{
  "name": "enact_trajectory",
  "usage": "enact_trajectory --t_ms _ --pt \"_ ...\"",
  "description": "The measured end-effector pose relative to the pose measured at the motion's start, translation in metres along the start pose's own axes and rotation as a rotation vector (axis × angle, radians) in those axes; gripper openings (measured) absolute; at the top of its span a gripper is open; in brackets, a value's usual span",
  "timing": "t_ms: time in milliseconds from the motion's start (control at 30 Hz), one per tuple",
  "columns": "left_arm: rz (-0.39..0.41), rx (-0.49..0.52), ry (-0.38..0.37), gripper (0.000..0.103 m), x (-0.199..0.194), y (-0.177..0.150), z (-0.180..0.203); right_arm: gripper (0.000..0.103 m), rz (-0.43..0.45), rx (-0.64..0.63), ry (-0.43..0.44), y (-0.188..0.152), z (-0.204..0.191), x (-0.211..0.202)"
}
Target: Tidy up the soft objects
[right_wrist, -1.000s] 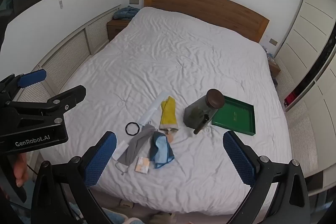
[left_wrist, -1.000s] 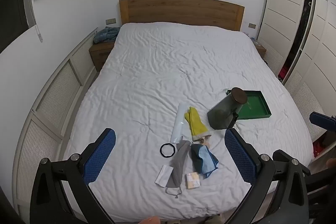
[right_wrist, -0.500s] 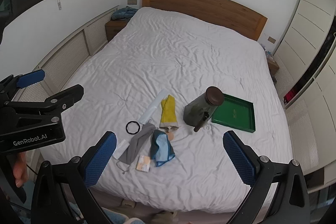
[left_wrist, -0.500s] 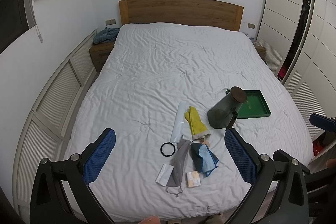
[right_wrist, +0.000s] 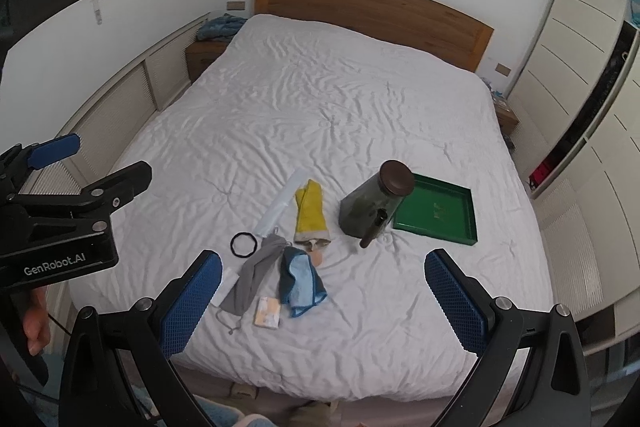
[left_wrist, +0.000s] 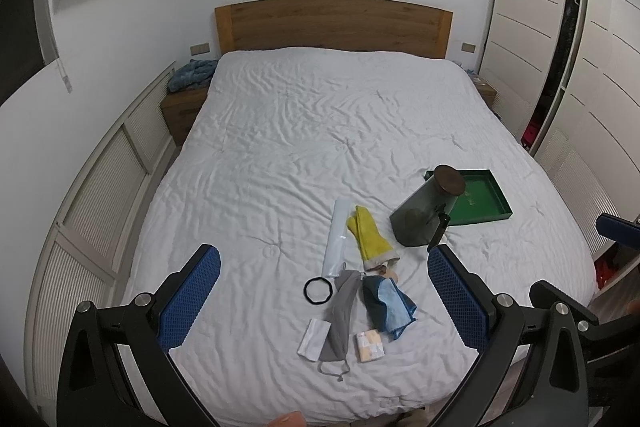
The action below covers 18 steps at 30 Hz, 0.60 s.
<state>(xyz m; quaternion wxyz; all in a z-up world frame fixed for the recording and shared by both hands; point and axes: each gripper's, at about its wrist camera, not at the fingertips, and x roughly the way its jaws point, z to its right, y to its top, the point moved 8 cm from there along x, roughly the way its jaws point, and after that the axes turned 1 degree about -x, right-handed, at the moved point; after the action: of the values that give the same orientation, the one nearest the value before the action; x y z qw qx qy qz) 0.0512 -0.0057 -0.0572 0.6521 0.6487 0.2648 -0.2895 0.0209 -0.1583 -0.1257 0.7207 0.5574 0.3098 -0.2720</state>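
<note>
A wide bed with a wrinkled white quilt is filling both views, backed by a curved wooden headboard, with pale slatted panels along the left wall and white wardrobe doors on the right. Near the foot of the bed, a shallow square green tray is lying flat, and a dark olive tapered jar with a round brown lid is leaning against its left edge. Left of the jar, a yellow rubber glove is lying beside a long clear plastic sleeve. Below them, a limp grey cloth pouch and a folded blue cloth are lying just beside each other, with a black hair ring and a small pale packet near. The left gripper and right gripper are both hovering above the bed's foot, fingers spread wide, grasping nothing.
</note>
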Motion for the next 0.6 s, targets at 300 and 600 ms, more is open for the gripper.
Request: enact_trajectory --t_ms 300,600 --pt "-0.011 0.023 -0.019 0.102 0.013 0.008 0.008 0.103 -0.03 0.011 -0.017 -0.005 0.003 0.011" --pt "-0.045 -0.02 0.047 0.102 0.046 0.009 0.033 0.103 -0.057 -0.034 0.06 0.001 0.042 0.059"
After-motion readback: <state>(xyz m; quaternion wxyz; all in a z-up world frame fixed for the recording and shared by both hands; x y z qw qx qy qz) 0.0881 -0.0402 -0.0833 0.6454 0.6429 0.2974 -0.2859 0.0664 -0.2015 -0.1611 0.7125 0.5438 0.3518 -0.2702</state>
